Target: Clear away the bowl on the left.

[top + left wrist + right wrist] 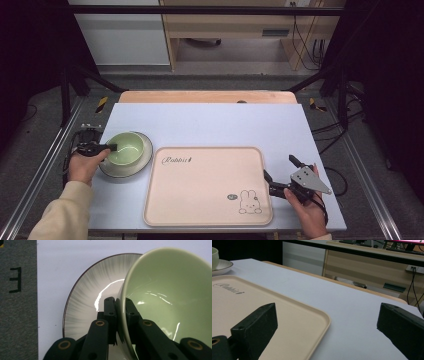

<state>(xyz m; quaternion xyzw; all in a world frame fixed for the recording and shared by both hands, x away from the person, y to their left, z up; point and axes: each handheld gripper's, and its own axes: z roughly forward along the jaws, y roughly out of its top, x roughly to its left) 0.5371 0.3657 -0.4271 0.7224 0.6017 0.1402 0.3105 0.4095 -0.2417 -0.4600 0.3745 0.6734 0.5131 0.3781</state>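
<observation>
1. the table [210,125] has a pale blue-white top with a wooden edge showing along its far side; grey floor lies on both sides.
2. the tray [200,195] is beige with rounded corners and lies flat at the near middle of the table. it has "rabbit" written near its far left corner and a small rabbit drawing near its near right corner. nothing lies on it.
3. the plate [144,162] is pale with a dark rim and fine radial streaks. it sits on the table just left of the tray's far left corner.
4. the bowl [129,149] is light green and sits on the plate. in the left gripper view it appears tipped, its rim close to the camera.
5. the left gripper [111,147] is held in the left hand [85,165] at the table's left edge. its jaws are clamped on the bowl's left wall, one inside and one outside.
6. the right gripper [281,169] is held in the right hand [307,210] near the table's right edge, just right of the tray. its jaws are wide apart with nothing between them, one over the tray's corner, the other over bare table.
</observation>
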